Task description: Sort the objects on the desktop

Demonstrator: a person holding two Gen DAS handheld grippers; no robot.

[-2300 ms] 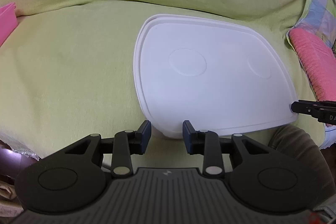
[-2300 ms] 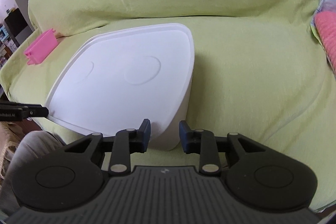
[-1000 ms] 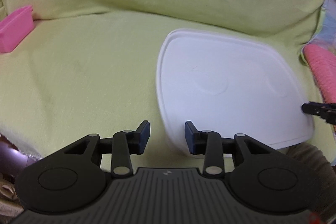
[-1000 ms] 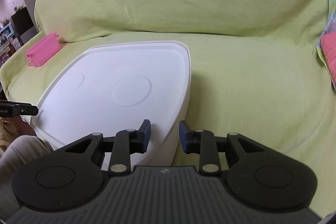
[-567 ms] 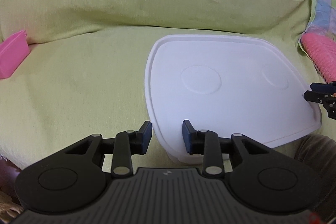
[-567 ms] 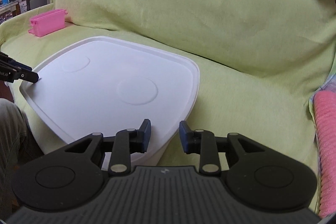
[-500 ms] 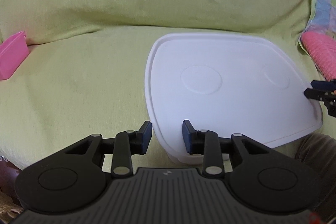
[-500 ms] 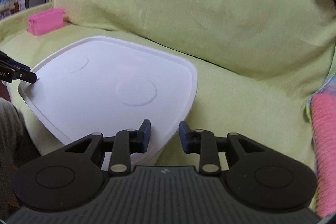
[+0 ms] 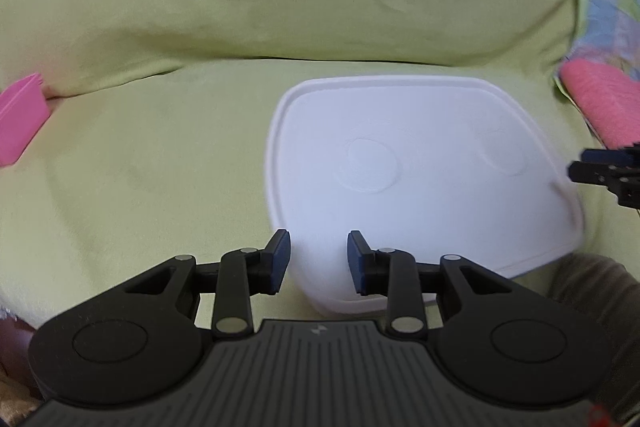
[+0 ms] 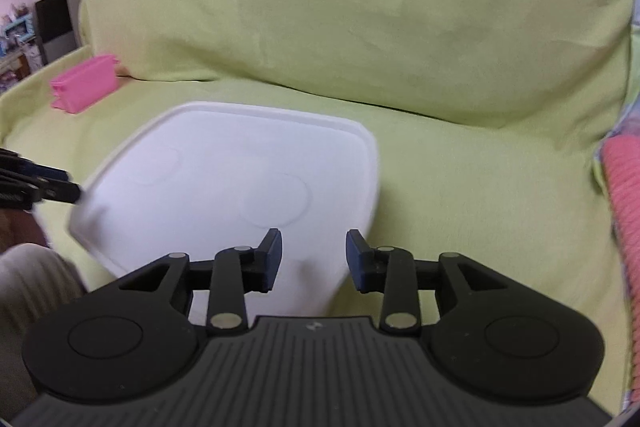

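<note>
white box (image 9: pixel 420 163) edges blurred | pink bin (image 9: pixel 20 123) cut off left | box contents hidden

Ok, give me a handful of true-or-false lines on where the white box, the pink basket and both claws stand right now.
1. The white box has its lid on. True.
2. The left claw is clamped on the pink basket. False: it is open and empty, near the box's closest corner; the basket sits far off by the sofa back.
3. The right claw is open. True.
4. The box rests on a bare wooden desk. False: it sits on a green sofa cover.
5. Loose items lie on top of the lid. False: the lid is bare.
</note>
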